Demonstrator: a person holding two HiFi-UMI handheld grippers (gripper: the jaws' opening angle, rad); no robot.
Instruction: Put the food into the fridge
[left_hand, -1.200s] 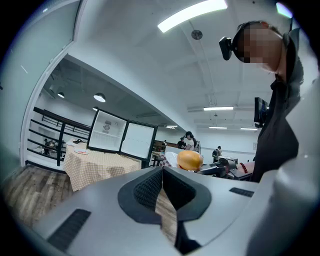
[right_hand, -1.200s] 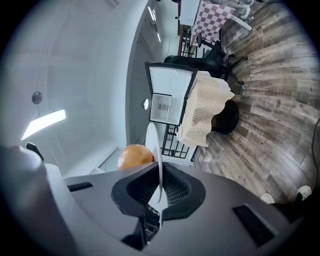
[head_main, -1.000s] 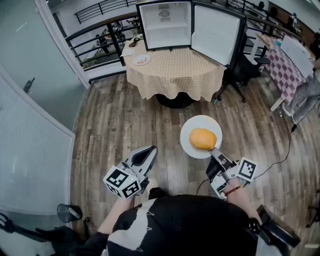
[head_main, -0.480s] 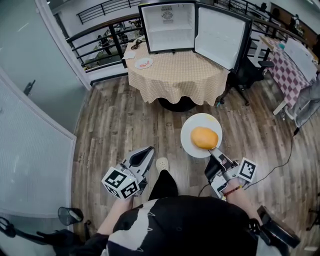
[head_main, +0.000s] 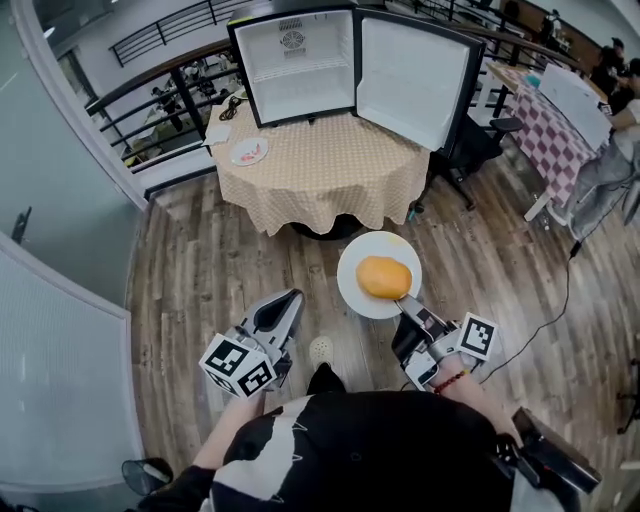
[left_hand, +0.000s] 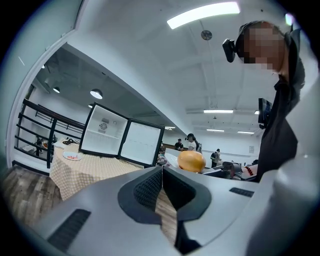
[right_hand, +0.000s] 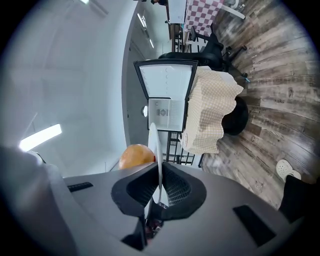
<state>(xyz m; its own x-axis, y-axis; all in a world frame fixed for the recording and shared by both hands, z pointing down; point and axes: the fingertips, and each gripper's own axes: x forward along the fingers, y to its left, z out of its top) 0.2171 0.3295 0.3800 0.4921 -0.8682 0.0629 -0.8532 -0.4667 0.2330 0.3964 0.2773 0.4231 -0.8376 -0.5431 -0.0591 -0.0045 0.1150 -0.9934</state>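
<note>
The right gripper (head_main: 404, 302) was clamped on the near rim of a white plate (head_main: 355, 292) that carried a round orange food item (head_main: 384, 277). The left gripper (head_main: 291, 298) was closed and empty. Far ahead, the mini fridge (head_main: 295, 70) stood open on a checked-cloth table (head_main: 320, 165).

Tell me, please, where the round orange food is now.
In the head view the orange food sits right of centre on the white plate held by the right gripper, short of the table with the open fridge.
</note>
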